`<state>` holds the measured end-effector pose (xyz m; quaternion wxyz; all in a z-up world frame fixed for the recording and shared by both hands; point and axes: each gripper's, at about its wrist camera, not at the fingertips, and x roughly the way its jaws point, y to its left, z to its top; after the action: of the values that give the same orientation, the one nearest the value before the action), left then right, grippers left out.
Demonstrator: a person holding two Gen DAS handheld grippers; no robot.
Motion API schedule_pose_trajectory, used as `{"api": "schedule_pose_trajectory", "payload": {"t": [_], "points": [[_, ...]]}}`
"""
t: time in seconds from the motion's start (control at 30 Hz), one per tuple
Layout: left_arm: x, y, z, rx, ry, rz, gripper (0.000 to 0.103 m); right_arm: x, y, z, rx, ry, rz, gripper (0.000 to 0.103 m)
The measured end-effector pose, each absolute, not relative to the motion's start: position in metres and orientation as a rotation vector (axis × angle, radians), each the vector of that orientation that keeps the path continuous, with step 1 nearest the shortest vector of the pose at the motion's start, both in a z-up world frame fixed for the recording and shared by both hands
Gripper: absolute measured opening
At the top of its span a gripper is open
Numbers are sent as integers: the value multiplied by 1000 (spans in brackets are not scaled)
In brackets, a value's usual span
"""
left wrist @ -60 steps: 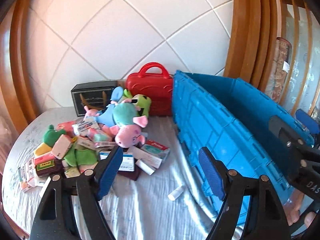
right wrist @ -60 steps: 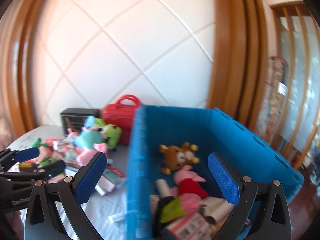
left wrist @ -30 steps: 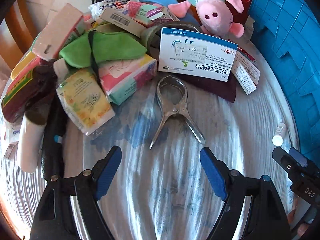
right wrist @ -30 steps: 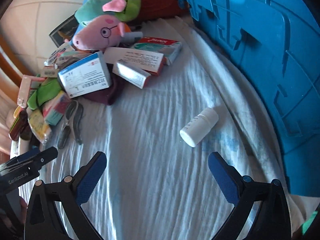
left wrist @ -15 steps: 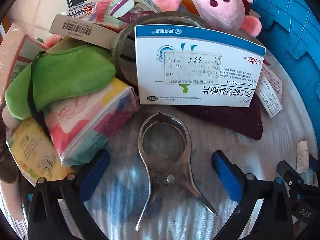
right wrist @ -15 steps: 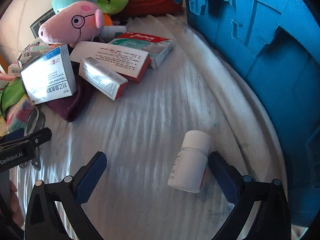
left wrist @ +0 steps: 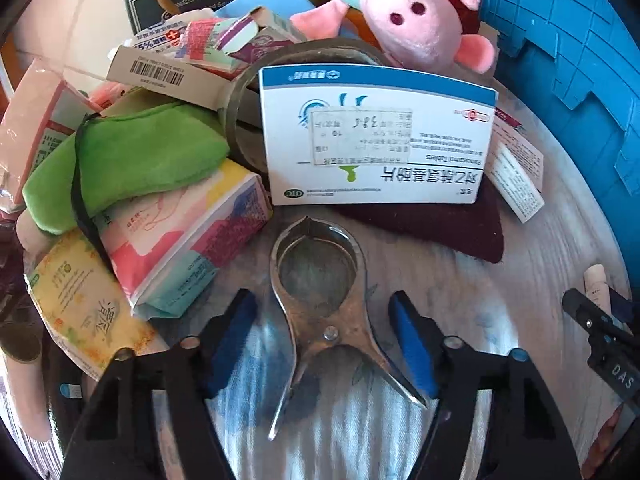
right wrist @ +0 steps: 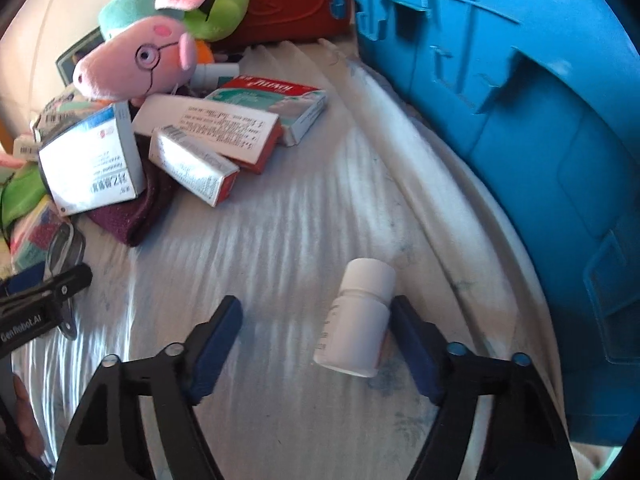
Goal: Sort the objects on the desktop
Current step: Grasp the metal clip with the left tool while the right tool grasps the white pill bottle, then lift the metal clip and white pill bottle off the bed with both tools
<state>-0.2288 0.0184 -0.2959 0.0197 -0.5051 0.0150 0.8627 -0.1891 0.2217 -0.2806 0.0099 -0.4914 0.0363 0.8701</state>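
Straddling a metal clip point(left wrist: 324, 312) at lower centre of the left wrist view, the left gripper point(left wrist: 323, 334) has its jaws apart, one blue pad on each side of the clip's pivot and neither touching it. The clip lies flat on the white cloth point(left wrist: 480, 288), ring end toward the top of the frame. At far left sit tissue packs point(left wrist: 180, 240) under a green pouch point(left wrist: 124, 160). Above the clip, a white-and-blue medicine box point(left wrist: 376, 136) rests on a maroon cloth point(left wrist: 432, 224), with a pink pig toy point(left wrist: 408, 20) at upper centre. A blue crate point(left wrist: 568, 40) fills the upper right.

In the right wrist view, the same box point(right wrist: 92, 160) and further cartons point(right wrist: 224, 136) lie at upper left below the pig. At lower centre the right gripper point(right wrist: 316, 344) is also spread wide. A white bottle point(right wrist: 356, 320) lies on its side between the pads, hard against the right pad point(right wrist: 412, 348) and well apart from the left one; it is not clamped. The crate wall occupies the right of the frame.
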Motion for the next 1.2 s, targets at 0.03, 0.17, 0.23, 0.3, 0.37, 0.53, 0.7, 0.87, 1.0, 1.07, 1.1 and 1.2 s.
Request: {"api": "schedule_pose_trajectory", "payload": {"t": [0.03,0.17,0.23,0.3,0.37,0.53,0.7,0.87,1.0,1.07,1.1,1.2], "points": [[-227,22,-295,-1565,65,2674,51,-189,224,-280,-1523,116,2711,60],[-224,25,-295,-1563,71,2668,40,-190,225,-278,-1508,78,2712,44],[-222,25,-296,-1565,67,2670,40,-190,222,-278,-1512,45,2726,35],[-220,24,-296,-1577,67,2678,40,-191,216,-277,-1522,8,2745,28],[-217,25,-295,-1585,64,2676,40,-192,211,-277,-1534,-27,2763,28],[-205,-19,-282,-1595,22,2675,39,-188,209,-273,-1561,22,2806,28],[-191,-31,-264,-1567,3,2710,39,-177,206,-254,-1508,34,2889,28],[-173,-42,-247,-1527,-22,2727,39,-165,191,-235,-1478,-38,2959,27],[-177,-40,-246,-1538,-102,2707,39,-166,201,-229,-1441,-20,2948,45],[-178,-47,-247,-1563,-133,2676,39,-169,217,-228,-1468,40,2915,67],[-177,-46,-248,-1576,-137,2666,40,-168,224,-229,-1499,60,2895,69],[-184,-35,-253,-1601,-122,2643,51,-169,241,-239,-1583,118,2832,69]]}}
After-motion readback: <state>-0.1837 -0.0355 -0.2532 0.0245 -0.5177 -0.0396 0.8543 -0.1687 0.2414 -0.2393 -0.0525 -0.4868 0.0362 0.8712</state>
